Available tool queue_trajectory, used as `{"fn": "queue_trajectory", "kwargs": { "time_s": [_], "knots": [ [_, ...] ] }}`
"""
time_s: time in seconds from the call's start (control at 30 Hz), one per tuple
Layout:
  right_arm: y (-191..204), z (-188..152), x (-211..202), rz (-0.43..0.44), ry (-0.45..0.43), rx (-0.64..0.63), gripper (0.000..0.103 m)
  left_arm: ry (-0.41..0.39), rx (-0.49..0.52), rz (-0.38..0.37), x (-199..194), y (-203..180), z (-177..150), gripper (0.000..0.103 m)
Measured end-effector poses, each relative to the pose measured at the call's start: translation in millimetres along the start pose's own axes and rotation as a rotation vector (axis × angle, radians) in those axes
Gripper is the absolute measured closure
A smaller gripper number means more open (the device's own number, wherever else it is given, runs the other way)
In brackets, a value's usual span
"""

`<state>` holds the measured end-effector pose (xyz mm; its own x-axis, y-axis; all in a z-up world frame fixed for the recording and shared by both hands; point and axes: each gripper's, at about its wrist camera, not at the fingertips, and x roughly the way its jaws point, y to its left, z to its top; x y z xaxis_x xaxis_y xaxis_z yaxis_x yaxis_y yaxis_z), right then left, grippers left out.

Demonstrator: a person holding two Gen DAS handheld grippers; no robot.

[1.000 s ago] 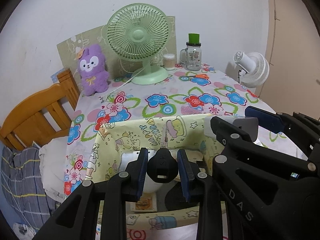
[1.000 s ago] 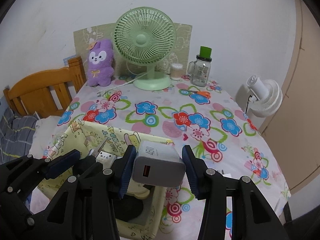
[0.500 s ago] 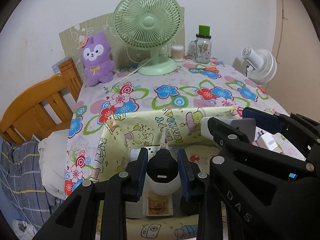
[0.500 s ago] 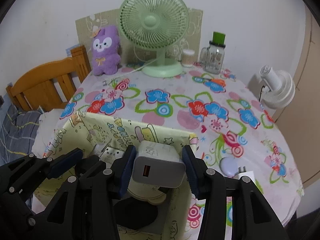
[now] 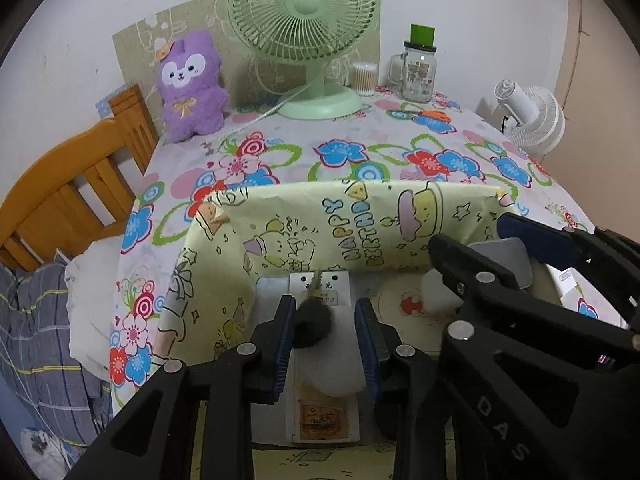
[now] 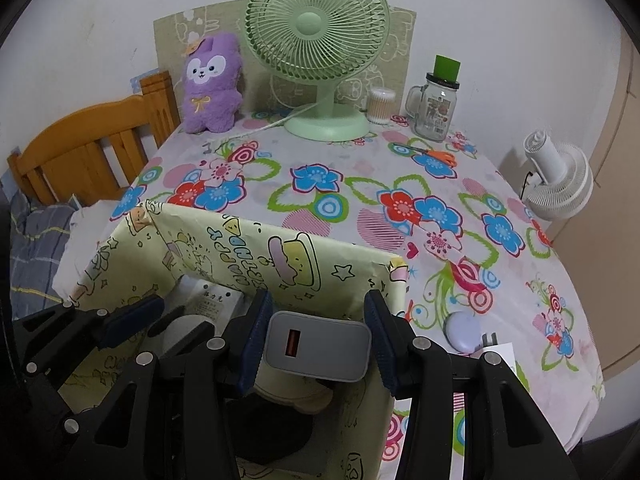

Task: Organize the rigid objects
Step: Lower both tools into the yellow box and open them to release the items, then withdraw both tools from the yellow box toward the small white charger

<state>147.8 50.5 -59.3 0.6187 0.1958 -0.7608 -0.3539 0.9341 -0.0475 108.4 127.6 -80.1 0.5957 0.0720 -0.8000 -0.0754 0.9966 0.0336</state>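
Left wrist view shows the left gripper [image 5: 325, 326] lowered inside the yellow box [image 5: 320, 220], its fingers [image 5: 283, 330] spread, with a blurred black key [image 5: 313, 322] between them, touching only the left pad. Under it lie a white power strip [image 5: 320, 292] and other small things I cannot name. The right gripper [image 6: 316, 334] is beside it, over the box's right part, and its fingers [image 6: 256, 332] are clenched on a grey charger [image 6: 318, 346] with the red port turned to the camera. The box, with cartoon drawings and birthday letters, stands on the near edge of the bench [image 6: 360, 184], which has a flower cloth. Just right of the box lie a pale round case [image 6: 464, 330] and a white plug [image 6: 490, 338]. At the far side stand a green fan [image 6: 316, 52], a purple plush toy [image 6: 212, 84], a jar of cotton swabs [image 6: 382, 104], a glass mug with green lid [image 6: 436, 104], and orange scissors [image 6: 434, 154]. A wooden bed frame [image 6: 88, 144] is on the left, and a white fan [image 6: 560, 176] on the right.
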Motion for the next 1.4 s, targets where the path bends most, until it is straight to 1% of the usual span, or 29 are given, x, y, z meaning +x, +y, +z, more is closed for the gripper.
{"fn": "queue_trajectory", "kwargs": {
  "time_s": [0.2, 0.3, 0.4, 0.47, 0.53, 0.73, 1.03, 1.23, 1.4],
  "knots": [
    [-1.2, -2.8, -6.8, 0.024, 0.009, -0.009, 0.049, 0.017, -0.013, -0.009, 0.9, 0.9, -2.4, 0.059],
    [-2.3, -4.9, -14.7, 0.043, 0.000, -0.009, 0.044, 0.011, -0.010, -0.007, -3.9, -1.6, -3.6, 0.048],
    [-4.4, -7.1, -24.1, 0.056, -0.012, -0.009, 0.041, -0.004, -0.009, -0.010, -12.2, -4.4, -5.7, 0.040],
    [-5.9, -8.5, -31.3, 0.041, -0.026, -0.009, 0.029, -0.014, -0.010, -0.007, -17.3, -6.3, -6.7, 0.036],
    [-8.3, -10.6, -39.3, 0.033, -0.049, -0.013, 0.026, -0.025, -0.009, -0.005, -23.3, -8.5, -7.7, 0.032],
    [-19.2, -15.8, -59.1, 0.017, -0.080, -0.004, 0.021, -0.057, 0.006, -0.002, -42.1, -20.4, -10.4, 0.027],
    [-37.5, -24.4, -81.6, -0.021, -0.106, 0.005, 0.017, -0.082, 0.026, -0.007, -60.3, -40.9, -12.9, 0.026],
    [-54.1, -29.1, -95.4, -0.042, -0.124, 0.018, 0.012, -0.102, 0.038, -0.014, -70.3, -56.8, -13.8, 0.026],
    [-65.4, -33.1, -104.0, -0.058, -0.130, 0.030, 0.011, -0.119, 0.050, -0.023, -78.8, -71.2, -14.6, 0.026]
  ]
}}
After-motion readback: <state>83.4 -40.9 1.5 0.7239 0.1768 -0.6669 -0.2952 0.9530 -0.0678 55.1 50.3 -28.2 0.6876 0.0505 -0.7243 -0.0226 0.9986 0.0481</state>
